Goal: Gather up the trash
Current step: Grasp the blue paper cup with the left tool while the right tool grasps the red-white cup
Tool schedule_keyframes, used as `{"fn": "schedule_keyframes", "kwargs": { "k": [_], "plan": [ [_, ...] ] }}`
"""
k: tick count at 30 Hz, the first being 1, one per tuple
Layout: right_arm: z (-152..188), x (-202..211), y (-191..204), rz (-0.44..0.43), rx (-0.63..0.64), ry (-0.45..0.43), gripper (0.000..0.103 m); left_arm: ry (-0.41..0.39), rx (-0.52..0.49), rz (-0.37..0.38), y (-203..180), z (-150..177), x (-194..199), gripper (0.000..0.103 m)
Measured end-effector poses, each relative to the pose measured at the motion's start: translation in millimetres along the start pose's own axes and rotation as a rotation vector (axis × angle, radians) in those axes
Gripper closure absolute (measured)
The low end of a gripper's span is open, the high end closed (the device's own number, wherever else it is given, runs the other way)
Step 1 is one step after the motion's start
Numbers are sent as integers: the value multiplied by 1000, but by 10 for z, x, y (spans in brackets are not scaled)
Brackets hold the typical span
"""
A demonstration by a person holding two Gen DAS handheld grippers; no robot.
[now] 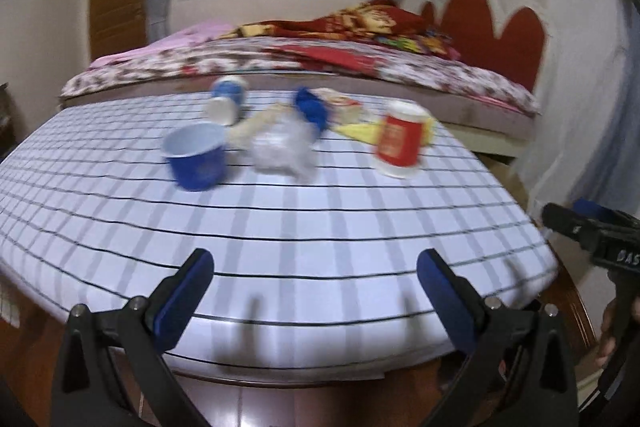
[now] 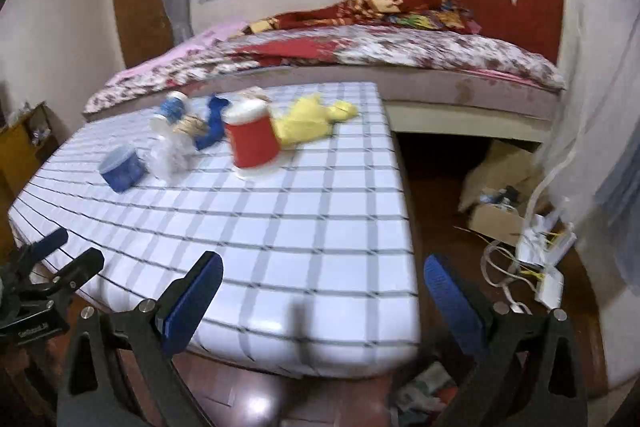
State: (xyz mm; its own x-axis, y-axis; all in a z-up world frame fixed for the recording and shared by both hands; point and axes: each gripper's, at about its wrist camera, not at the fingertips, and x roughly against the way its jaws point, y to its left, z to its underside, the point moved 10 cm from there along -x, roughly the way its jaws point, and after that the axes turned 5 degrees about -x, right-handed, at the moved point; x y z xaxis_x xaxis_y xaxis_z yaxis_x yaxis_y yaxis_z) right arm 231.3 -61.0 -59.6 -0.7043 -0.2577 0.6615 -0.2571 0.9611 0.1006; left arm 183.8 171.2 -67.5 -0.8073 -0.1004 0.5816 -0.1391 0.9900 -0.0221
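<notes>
Trash lies at the far part of a table with a white checked cloth (image 1: 280, 247) (image 2: 304, 227): a blue cup (image 1: 196, 157) (image 2: 121, 169), a crumpled clear plastic bag (image 1: 284, 147) (image 2: 170, 157), a red paper cup standing upside down (image 1: 400, 139) (image 2: 253, 141), a tipped blue-and-white cup (image 1: 226, 101) (image 2: 172, 109), a blue wrapper (image 1: 312, 109) (image 2: 214, 123) and a yellow wrapper (image 1: 360, 131) (image 2: 316, 119). My left gripper (image 1: 316, 291) is open and empty over the near table edge. My right gripper (image 2: 324, 295) is open and empty at the near right corner.
A bed (image 1: 304, 67) (image 2: 360, 55) with flowered covers stands behind the table. A cardboard box (image 2: 496, 215), white cables and a power strip (image 2: 540, 267) lie on the wood floor at the right. A bag with rubbish (image 2: 424, 391) shows below the table's near corner.
</notes>
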Motion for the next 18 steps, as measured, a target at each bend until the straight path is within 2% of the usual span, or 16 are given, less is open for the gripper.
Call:
{"fn": "schedule_keyframes", "kwargs": {
  "k": [5, 10, 18],
  "plan": [
    [-152, -203, 371, -9, 79, -11, 1, 4, 40, -72, 533, -49, -88, 1],
    [-366, -531, 568, -38, 65, 1, 1, 15, 73, -123, 951, -176, -340, 1],
    [-566, -1091, 694, -26, 55, 33, 1, 46, 97, -137, 1175, -370, -804, 1]
  ]
}}
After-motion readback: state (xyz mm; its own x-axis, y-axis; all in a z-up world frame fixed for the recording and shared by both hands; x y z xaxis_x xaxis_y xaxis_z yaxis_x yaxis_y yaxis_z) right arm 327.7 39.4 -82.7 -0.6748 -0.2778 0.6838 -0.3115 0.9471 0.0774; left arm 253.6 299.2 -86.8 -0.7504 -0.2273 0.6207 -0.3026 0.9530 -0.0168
